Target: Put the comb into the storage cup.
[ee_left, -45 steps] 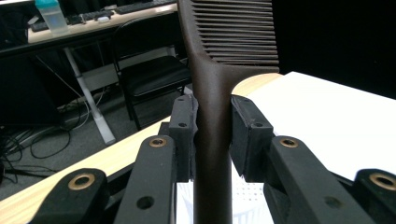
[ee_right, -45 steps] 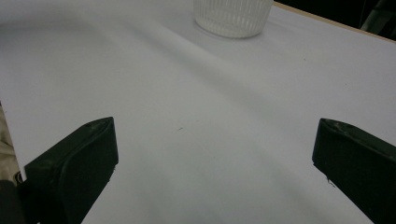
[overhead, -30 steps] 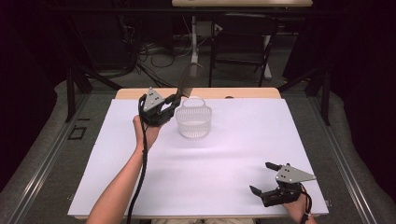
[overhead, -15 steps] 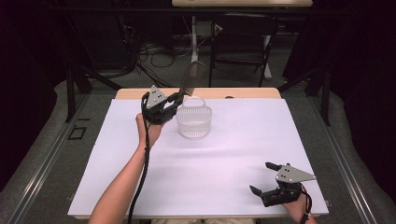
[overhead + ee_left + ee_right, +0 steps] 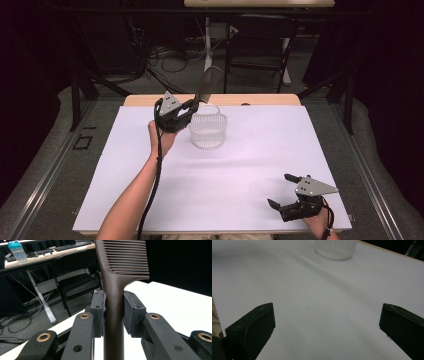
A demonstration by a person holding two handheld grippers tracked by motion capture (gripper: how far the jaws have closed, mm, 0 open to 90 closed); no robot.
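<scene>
Your left gripper (image 5: 192, 106) is clamped on the handle of a dark brown plastic comb (image 5: 113, 297); in the left gripper view both pads press its stem from either side, and the toothed end rises above them. In the high view the comb (image 5: 207, 85) tilts up toward one o'clock from the gripper, its teeth above the far rim of the clear ribbed plastic tub (image 5: 207, 131). That tub stands on the white table cover (image 5: 240, 170), just beside your left gripper at its four o'clock. Your right gripper (image 5: 281, 192) sits low at the table's five o'clock corner, well apart from the tub, jaws spread wide with only bare cover between them (image 5: 327, 322).
</scene>
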